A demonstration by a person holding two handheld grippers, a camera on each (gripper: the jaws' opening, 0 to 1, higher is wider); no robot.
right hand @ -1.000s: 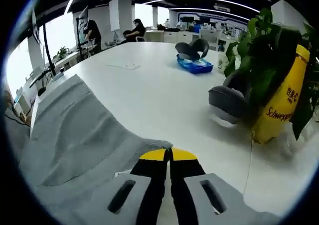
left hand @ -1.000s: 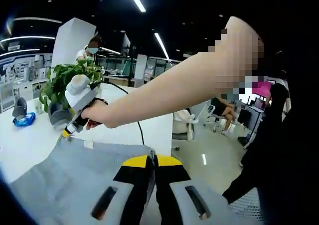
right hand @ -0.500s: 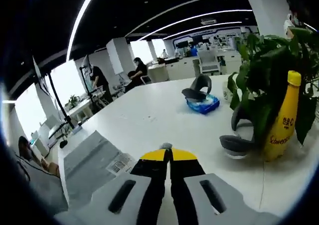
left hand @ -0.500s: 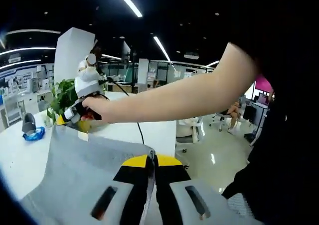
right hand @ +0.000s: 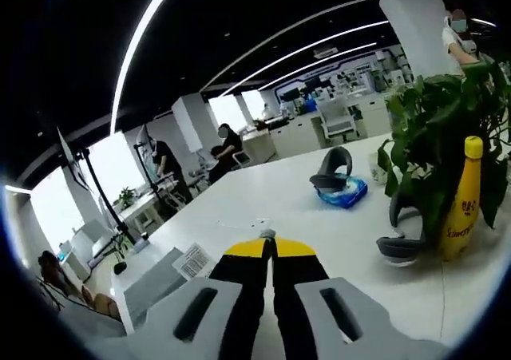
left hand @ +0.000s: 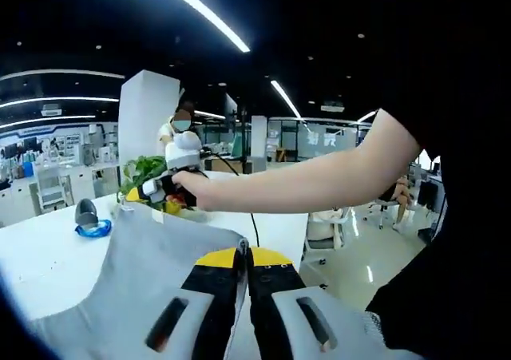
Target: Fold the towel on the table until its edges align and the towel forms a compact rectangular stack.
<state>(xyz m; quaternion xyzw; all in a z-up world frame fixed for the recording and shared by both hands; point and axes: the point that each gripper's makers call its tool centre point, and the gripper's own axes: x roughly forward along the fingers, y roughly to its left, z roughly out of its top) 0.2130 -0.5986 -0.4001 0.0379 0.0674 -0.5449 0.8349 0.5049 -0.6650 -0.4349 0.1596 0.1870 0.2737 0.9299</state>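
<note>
The grey towel (left hand: 144,272) hangs stretched between both grippers above the white table (right hand: 319,232). In the left gripper view my left gripper (left hand: 243,256) is shut on one top corner, with cloth bunched at its yellow tips. Far along the same edge, my right gripper (left hand: 160,191), held by a hand (left hand: 188,186), pinches the other corner. In the right gripper view my right gripper (right hand: 269,247) is shut, with a sliver of grey cloth at its tips. The towel (right hand: 156,284) drops away below left, showing a white label (right hand: 196,259).
A potted plant (right hand: 435,136), a yellow bottle (right hand: 463,208), grey headphones (right hand: 403,244) and a blue object (right hand: 345,194) stand on the table's right side. A person's arm (left hand: 319,176) crosses the left gripper view. People stand at desks far behind.
Both grippers have risen with the towel, lifting it off the table. The right gripper has moved higher and farther from the left one, so the cloth now hangs.
</note>
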